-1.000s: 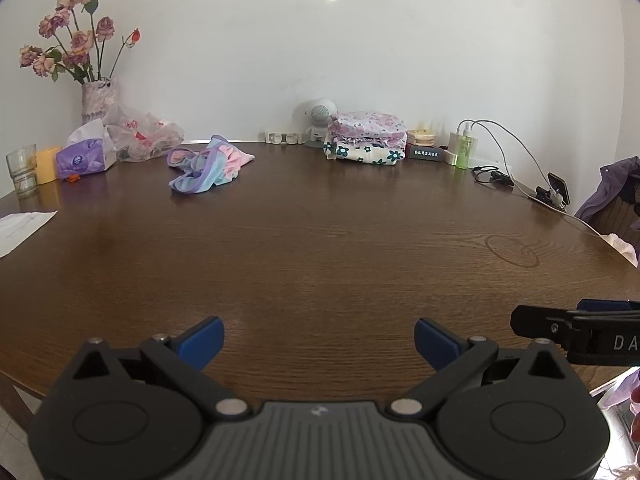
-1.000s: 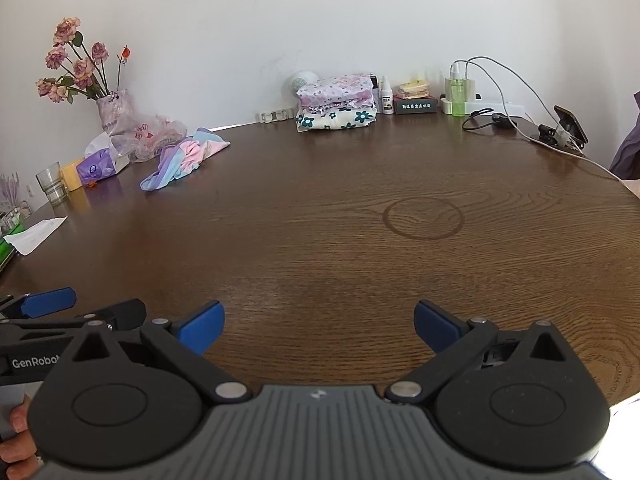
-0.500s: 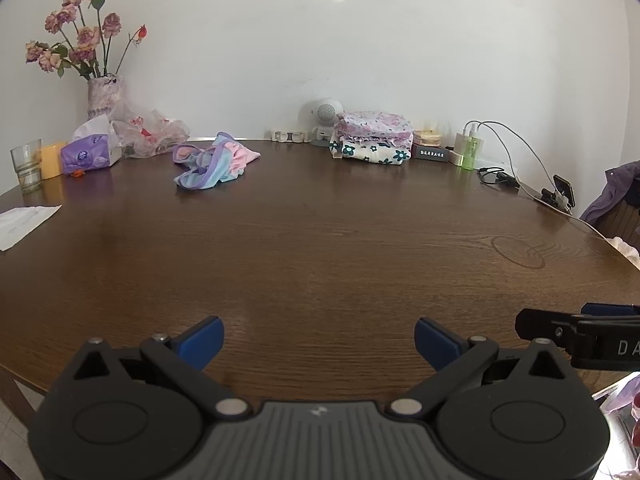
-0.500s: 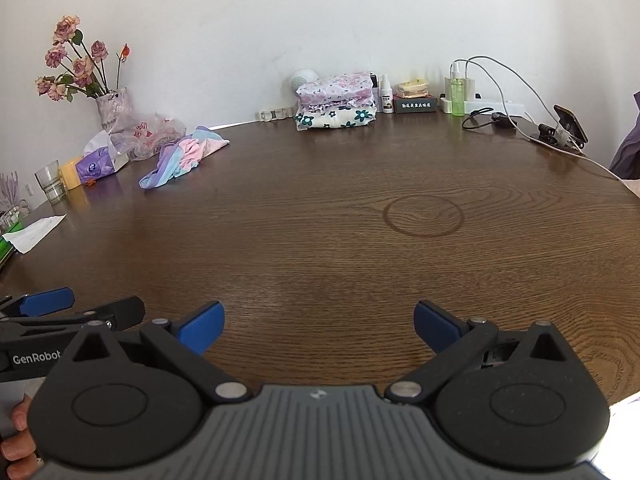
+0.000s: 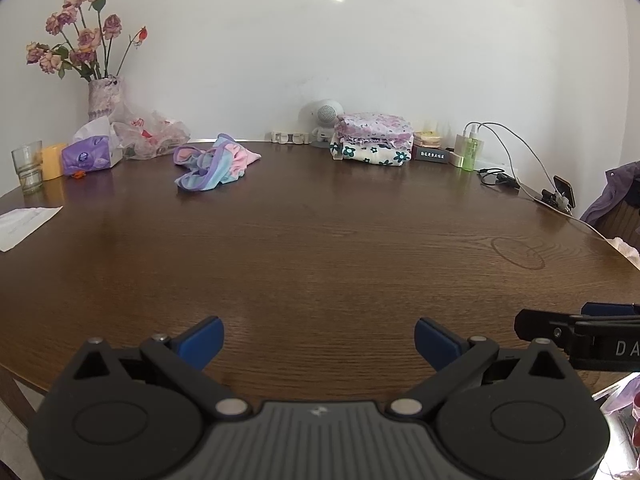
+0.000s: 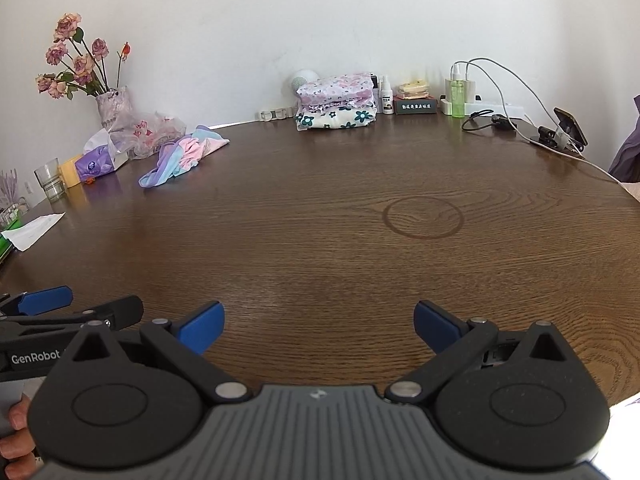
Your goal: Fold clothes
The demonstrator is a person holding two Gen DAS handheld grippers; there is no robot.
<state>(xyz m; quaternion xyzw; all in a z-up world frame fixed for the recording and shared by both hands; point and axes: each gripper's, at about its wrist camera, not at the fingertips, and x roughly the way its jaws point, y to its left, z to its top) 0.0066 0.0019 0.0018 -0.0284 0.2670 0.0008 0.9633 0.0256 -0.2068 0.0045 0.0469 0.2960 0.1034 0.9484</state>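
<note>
Holding my left gripper [image 5: 319,338] and right gripper [image 6: 319,322] over near edge of surface [image 5: 320,248], jaws spread wide, gripping nothing. Crumpled pastel garment [image 5: 214,168] lying far left; folded stack [image 5: 372,139] sitting by wall.

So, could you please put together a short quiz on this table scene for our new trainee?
1. True or false: the left hand-held gripper holds cloth.
2. Which garment is not yet folded? A) the pastel garment B) the floral stack
3. Fill in: the flowers stand in a ____.

Key:
1. False; both it and the right hand-held gripper are open and empty over the table.
2. A; it lies crumpled.
3. vase
</note>
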